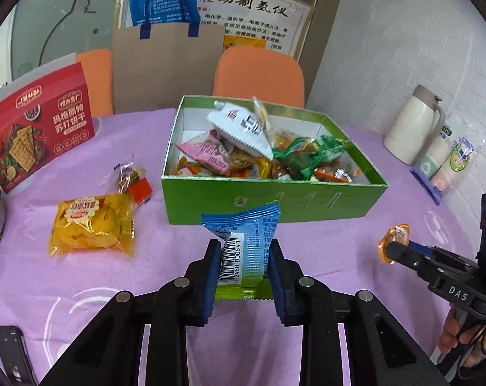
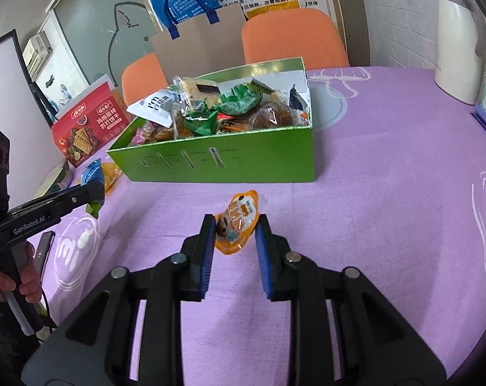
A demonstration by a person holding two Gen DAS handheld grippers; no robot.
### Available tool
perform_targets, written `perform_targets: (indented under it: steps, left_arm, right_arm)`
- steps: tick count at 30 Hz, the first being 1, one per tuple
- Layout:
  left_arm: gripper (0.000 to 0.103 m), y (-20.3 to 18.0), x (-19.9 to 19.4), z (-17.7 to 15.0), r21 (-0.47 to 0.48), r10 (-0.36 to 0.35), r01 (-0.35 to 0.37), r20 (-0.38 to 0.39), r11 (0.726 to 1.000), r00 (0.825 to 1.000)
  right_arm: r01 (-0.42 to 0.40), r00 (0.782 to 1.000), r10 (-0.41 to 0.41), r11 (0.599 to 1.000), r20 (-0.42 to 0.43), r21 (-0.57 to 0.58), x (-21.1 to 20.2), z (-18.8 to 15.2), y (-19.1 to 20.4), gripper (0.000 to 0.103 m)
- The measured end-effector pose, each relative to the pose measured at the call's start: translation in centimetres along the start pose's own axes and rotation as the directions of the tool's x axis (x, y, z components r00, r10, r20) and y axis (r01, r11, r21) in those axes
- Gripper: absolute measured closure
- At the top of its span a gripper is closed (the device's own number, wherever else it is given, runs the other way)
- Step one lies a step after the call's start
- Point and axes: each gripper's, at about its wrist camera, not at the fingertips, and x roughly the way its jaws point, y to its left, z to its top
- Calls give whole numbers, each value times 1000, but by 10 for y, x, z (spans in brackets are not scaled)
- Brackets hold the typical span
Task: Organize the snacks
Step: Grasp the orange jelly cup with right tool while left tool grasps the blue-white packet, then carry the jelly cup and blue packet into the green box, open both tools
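A green box (image 1: pixel 275 202) (image 2: pixel 243 157) full of several wrapped snacks stands on the purple tablecloth. My left gripper (image 1: pixel 244 247) is shut on a blue snack packet (image 1: pixel 243 241), held just in front of the box's near wall. My right gripper (image 2: pixel 236 223) is shut on a small orange snack pouch (image 2: pixel 238 222), above the cloth short of the box. In the left wrist view the right gripper (image 1: pixel 392 249) and its orange snack pouch (image 1: pixel 394 236) show at the right. A yellow snack bag (image 1: pixel 93 225) and a small red-and-gold snack (image 1: pixel 135 183) lie left of the box.
A red cracker box (image 1: pixel 37 128) (image 2: pixel 88 122) stands at the far left. A white thermos (image 1: pixel 413 125) and a sleeve of paper cups (image 1: pixel 445 164) stand at the right. Orange chairs (image 1: pixel 259 74) and a cardboard sheet sit behind the table. A phone (image 1: pixel 13 357) lies near left.
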Motion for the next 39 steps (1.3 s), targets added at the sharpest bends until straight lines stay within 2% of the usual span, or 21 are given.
perform_targets:
  steps: [8,16,24,32,37,38,39]
  left_arm:
    - [74,-30,-34,36,35,-52,49,98,998,994]
    - [74,-58,-32,77,69,-75,66,139,995,987]
    - [74,-58,15,110,47,-72,68,102,997,992]
    - [74,-51,72,125,25,-65,64,40,998,997]
    - [72,-48,91,130,25,-59,58,37,998,998]
    - [70,-49,92,129,30,-58,57,48,998,997]
    - [55,-48,92,128,32,-59,57,58,998,997]
  right_arm:
    - [-27,995,33,998,92,-62,-29,27,19,76]
    - [18,984,1,994,176,-107,-32,71,22,76]
    - [29,983,-9,994,182,-107,1,104,6,76]
    - [32,987,-14,994,160,-107,45,126,-10,76]
    - [39,989,-20,990,145,-133,69,130,-13,75]
    - [35,991,-14,988,135,-151,74,130,-13,70]
    - [34,992,-12,985,127,-169,78,128,-13,52]
